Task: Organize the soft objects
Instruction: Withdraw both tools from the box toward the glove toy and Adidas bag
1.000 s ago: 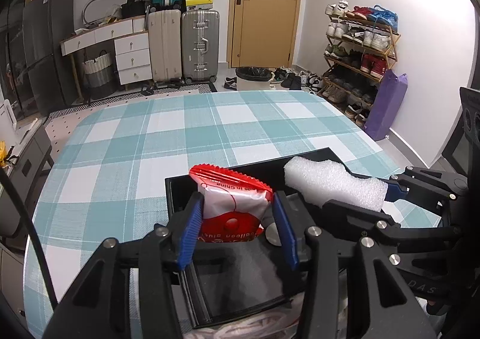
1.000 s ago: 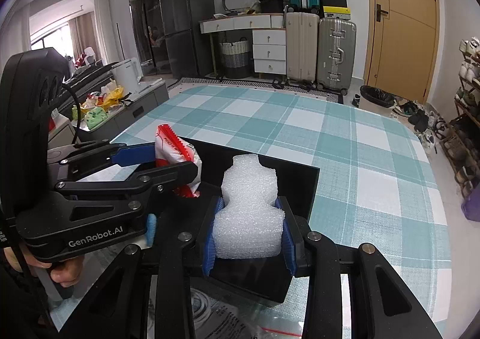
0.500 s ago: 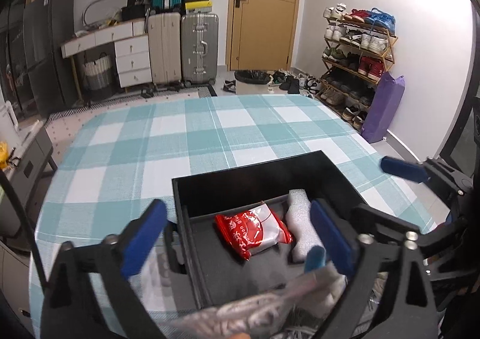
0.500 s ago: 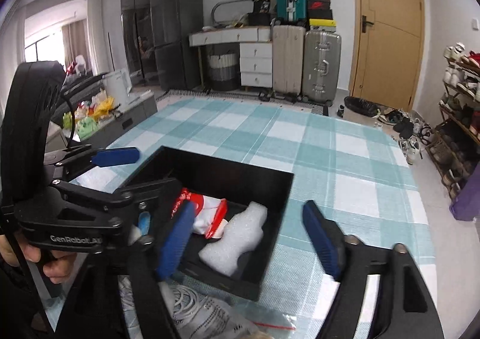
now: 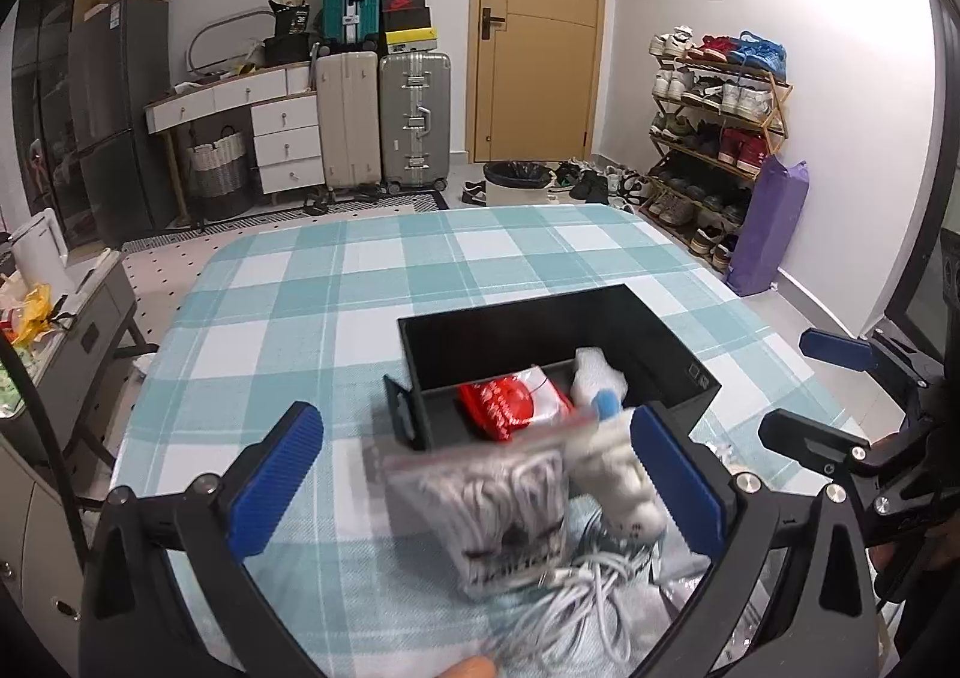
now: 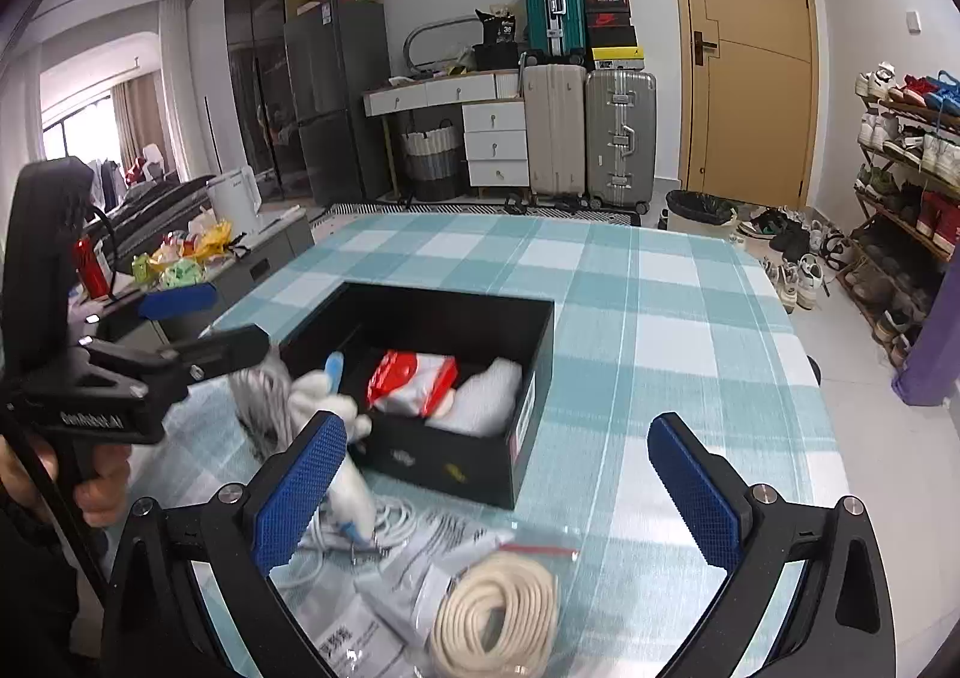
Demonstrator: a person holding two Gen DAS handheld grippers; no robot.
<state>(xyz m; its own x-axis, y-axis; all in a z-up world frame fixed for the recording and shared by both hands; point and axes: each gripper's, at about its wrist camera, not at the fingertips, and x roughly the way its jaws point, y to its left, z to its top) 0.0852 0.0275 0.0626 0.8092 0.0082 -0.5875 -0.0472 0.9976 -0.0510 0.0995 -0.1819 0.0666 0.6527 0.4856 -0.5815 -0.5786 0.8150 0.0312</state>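
Observation:
A black box (image 5: 678, 354) (image 6: 456, 462) sits on the checked tablecloth. In it lie a red and white packet (image 5: 510, 402) (image 6: 414, 381) and a white foam piece (image 5: 591, 375) (image 6: 486, 396). My left gripper (image 5: 474, 477) is open and hovers above a clear bag of white cord (image 5: 504, 510) and a white plush toy (image 5: 624, 492) just in front of the box. My right gripper (image 6: 495, 486) is open and empty, in front of the box, above a coil of cream rope (image 6: 498, 612) in a bag.
Loose white cable (image 5: 582, 606) (image 6: 384, 522) and plastic bags with printed sheets (image 6: 360, 630) lie on the near table. The far half of the checked table (image 5: 420, 258) shows only cloth. Suitcases, drawers and a shoe rack stand beyond.
Both grippers let go of the packet and the foam into the box, opened wide and drew back and up. The bagged cord and plush toy have come into view under the left gripper.

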